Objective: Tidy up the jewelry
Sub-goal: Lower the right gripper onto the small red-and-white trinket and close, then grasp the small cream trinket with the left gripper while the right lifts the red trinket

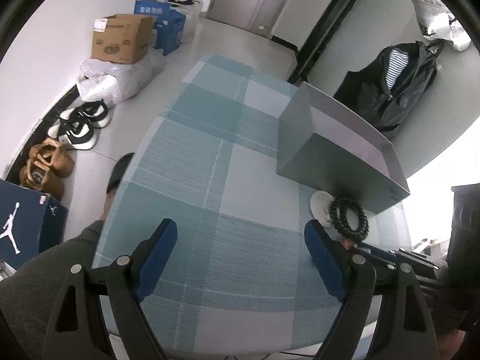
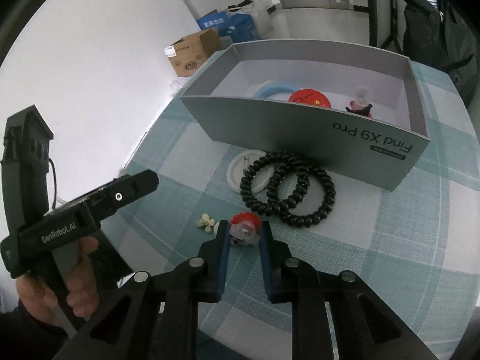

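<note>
Soft daylight, strong fisheye bending in both views

A blown-out white glare fills the left wrist view's right edge; the grey box [image 1: 345,162] casts a faint shadow on the tablecloth [image 1: 210,210]. Black vignette rings the corners, and edges smear slightly.

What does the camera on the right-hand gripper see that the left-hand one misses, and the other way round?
Only the right wrist view: the grey box's contents, namely a blue ring and a red badge, plus the right gripper shut on a red-and-clear trinket. Only the left wrist view: shoes on the floor, and the open left gripper. Both: the box, the black coil hair ties and the checked cloth.
</note>
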A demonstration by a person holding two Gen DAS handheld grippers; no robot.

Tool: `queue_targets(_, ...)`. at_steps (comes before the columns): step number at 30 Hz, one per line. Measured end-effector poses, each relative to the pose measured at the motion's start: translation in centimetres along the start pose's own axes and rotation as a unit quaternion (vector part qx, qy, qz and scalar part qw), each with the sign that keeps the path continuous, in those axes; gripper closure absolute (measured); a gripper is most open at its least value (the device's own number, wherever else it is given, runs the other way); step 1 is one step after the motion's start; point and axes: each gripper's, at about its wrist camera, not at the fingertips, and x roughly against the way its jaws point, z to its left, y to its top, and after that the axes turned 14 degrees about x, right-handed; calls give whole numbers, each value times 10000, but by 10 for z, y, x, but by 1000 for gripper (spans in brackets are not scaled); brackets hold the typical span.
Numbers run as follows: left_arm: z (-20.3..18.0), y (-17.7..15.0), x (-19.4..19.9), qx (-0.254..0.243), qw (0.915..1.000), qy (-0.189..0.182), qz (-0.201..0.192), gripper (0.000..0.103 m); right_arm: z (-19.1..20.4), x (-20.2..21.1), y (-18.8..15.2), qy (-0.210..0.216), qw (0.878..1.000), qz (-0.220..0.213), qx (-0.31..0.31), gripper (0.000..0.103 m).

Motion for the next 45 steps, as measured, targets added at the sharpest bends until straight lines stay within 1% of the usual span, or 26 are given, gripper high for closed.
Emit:
queue_targets(4, -4, -4, 1, -109, 9997, -202, 107, 19, 1, 8, 0, 46, 9999, -149, 32, 85)
queue_targets(7, -12, -10, 1, -343, 9988, -317, 173, 19, 1, 14, 0, 75, 9998, -181, 41, 85)
queue_targets(9, -20, -14, 0, -562, 9978, -281, 190, 20, -1, 16, 0, 94, 9997, -208, 0, 85)
queue_targets(12, -30, -22, 0, -916, 9956, -137, 112, 20, -4, 20, -1, 109, 9995, -279, -85, 85)
queue_targets(15, -35, -26, -1, -1130, 9935, -77, 107, 22, -10, 24, 0, 133, 9991, -357, -196, 85)
queue_targets(17, -38, -28, -2, -1238, 9922, -64, 124, 35, -15, 29, -3, 162, 9987, -406, -272, 85)
queue_targets(21, -40, -31, -8, -1350, 9906, 26, 228, 46, -20, 32, -3, 160, 9982, -458, -347, 85)
queue_targets(22, -41, -31, -8, -1383, 9901, 52, 220, 52, -21, 33, -4, 153, 9981, -468, -359, 85)
queue_targets(23, -42, -32, -8, -1433, 9894, 66, 207, 54, -21, 34, -5, 159, 9980, -480, -375, 85)
queue_targets(28, -49, -38, -10, -1651, 9860, 184, 146, 54, -26, 37, -5, 182, 9976, -537, -401, 85)
queue_targets(31, -55, -43, -12, -1889, 9815, 302, 95, 56, -28, 40, -5, 191, 9973, -572, -426, 85)
queue_targets(32, -57, -44, -13, -1977, 9796, 353, 81, 61, -29, 41, -5, 195, 9971, -590, -441, 85)
queue_targets(35, -63, -51, -15, -2270, 9722, 570, -21, 69, -32, 44, -5, 185, 9967, -638, -473, 85)
queue_targets(36, -64, -52, -15, -2336, 9707, 559, -28, 73, -33, 45, -5, 184, 9965, -656, -490, 85)
queue_targets(38, -65, -52, -15, -2363, 9705, 478, 27, 92, -36, 48, -7, 191, 9960, -689, -528, 85)
queue_targets(39, -66, -53, -15, -2390, 9699, 465, 34, 94, -36, 48, -7, 191, 9959, -697, -544, 85)
queue_targets(42, -66, -53, -14, -2388, 9700, 465, 41, 94, -39, 51, -8, 204, 9954, -733, -588, 85)
queue_targets(45, -63, -48, -13, -2194, 9751, 298, 128, 94, -40, 53, -7, 215, 9948, -785, -616, 85)
